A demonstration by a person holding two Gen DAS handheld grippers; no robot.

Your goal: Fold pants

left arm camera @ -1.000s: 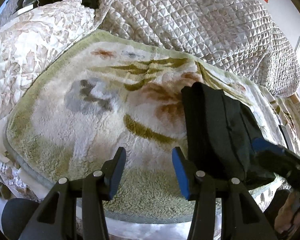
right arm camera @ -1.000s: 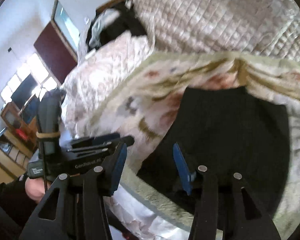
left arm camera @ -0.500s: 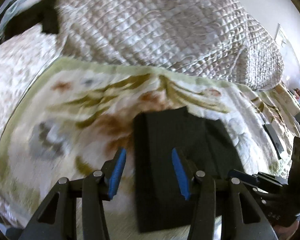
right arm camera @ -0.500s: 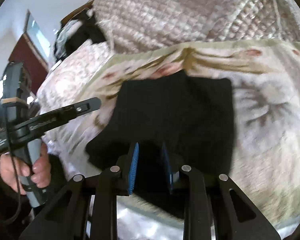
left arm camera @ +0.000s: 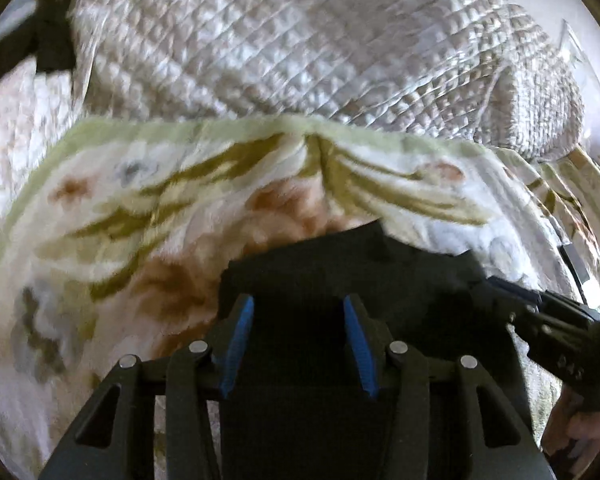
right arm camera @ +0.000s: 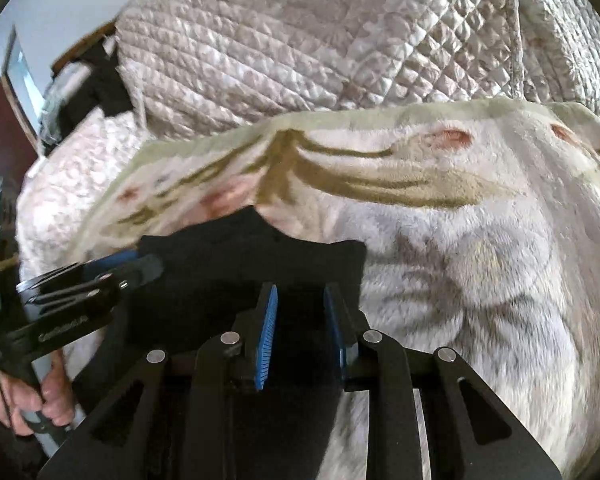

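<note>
- Between the spread blue pads of the left tongs [left arm camera: 298, 344], the black pants [left arm camera: 352, 272] are lying as a small folded bundle on the fluffy blanket [left arm camera: 148, 216] on the bed.
- A second ago the left tongs were hanging over bare blanket with the pants off to their right; now they are sitting right over the dark cloth.
- The left tongs are staying wide apart, and I cannot tell if the pads are touching the cloth yet.
- The right tongs [right arm camera: 300, 332] were wide a second ago; now they are only partly apart, with black cloth filling the gap between them.
- I cannot tell if the right tongs are pinching the pants or just hanging over them, because the cloth there is too dark.
- From the right tongs, the left tongs [right arm camera: 100, 276] are showing at the left side, reaching over the near left edge of the pants.
- Beyond both tongs, the shiny quilt [right arm camera: 300, 52] is piled up behind the blanket.
- Both tongs closing in on the near edge probably means they are getting ready to pick it up for one more fold.
</note>
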